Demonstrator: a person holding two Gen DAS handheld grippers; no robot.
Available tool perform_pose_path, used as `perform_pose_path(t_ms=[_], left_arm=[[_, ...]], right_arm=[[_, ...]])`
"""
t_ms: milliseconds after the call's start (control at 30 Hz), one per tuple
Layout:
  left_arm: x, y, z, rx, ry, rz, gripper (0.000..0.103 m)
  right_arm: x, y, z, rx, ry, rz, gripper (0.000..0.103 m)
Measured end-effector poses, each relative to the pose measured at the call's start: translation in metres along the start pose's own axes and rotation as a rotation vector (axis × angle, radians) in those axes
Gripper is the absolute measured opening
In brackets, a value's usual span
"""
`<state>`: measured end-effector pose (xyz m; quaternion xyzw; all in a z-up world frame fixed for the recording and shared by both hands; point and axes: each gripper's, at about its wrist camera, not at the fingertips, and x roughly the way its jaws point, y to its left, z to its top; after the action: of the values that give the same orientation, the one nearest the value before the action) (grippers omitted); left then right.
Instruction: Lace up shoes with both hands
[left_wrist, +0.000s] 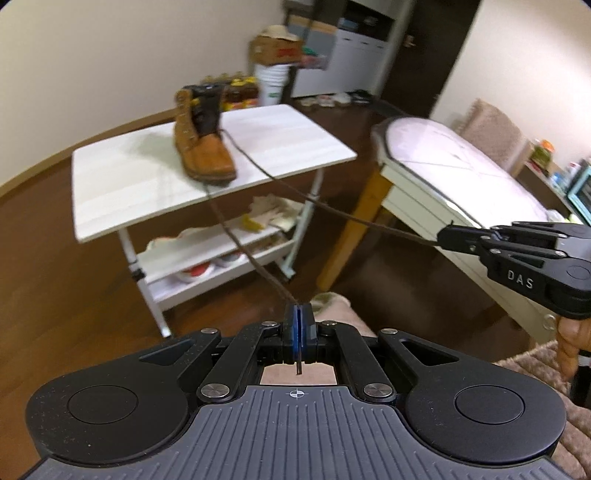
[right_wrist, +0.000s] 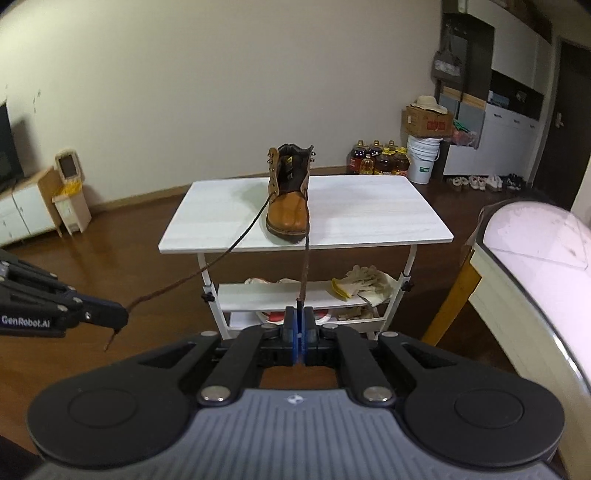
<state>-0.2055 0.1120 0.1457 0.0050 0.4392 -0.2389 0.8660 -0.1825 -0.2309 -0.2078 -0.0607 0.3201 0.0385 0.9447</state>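
A tan boot (left_wrist: 205, 147) (right_wrist: 289, 201) stands upright on the white table (left_wrist: 295, 147) (right_wrist: 369, 214), its toe toward me. One dark brown lace (left_wrist: 236, 240) (right_wrist: 305, 269) runs from its lower eyelets in two taut strands. My left gripper (left_wrist: 299, 312) (right_wrist: 123, 314) is shut on one strand's end, whose tip (left_wrist: 298, 365) pokes out behind the pads. My right gripper (right_wrist: 300, 314) (left_wrist: 441, 238) is shut on the other strand's end. Both grippers are held well back from the table, off its front edge.
Under the table top a shelf (right_wrist: 295, 295) holds gloves and shoes. A bed (left_wrist: 461, 166) (right_wrist: 535, 266) with a wooden leg stands to the right. Oil bottles (right_wrist: 380, 158), a white bucket (right_wrist: 423, 155) and a cardboard box (right_wrist: 428, 122) sit by the far wall. The floor is dark wood.
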Motion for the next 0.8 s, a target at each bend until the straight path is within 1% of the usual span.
perform_pose_path(t_ms=[167,300,533,600,700,767,800], left_arm=[[0.001,0.003,-0.007,-0.052,0.003,0.026,0.001],[0.000,0.005,-0.009,-0.067,-0.003,0.029,0.001],[0.000,0.004,-0.006,-0.046,-0.014,0.021,0.001],[0.000,0.007,0.001,-0.034,-0.025,0.019,0.001],[0.000,0.018,0.018,-0.012,-0.052,0.029,0.001],[0.001,0.030,0.037,0.012,-0.083,0.054,0.001],[0.001,0.038,0.048,0.028,-0.104,0.075,0.001]], right_arm=[[0.007,0.013,0.001,-0.045,0.035,0.017,0.003],[0.010,0.017,0.002,-0.061,0.042,0.034,0.003],[0.008,0.017,0.005,-0.068,0.029,0.039,0.003],[0.007,0.014,0.007,-0.058,0.019,0.041,0.003],[0.007,-0.007,0.021,0.027,-0.016,0.043,0.003],[0.007,-0.021,0.031,0.080,-0.042,0.034,0.003],[0.006,-0.029,0.038,0.091,-0.061,0.016,0.003]])
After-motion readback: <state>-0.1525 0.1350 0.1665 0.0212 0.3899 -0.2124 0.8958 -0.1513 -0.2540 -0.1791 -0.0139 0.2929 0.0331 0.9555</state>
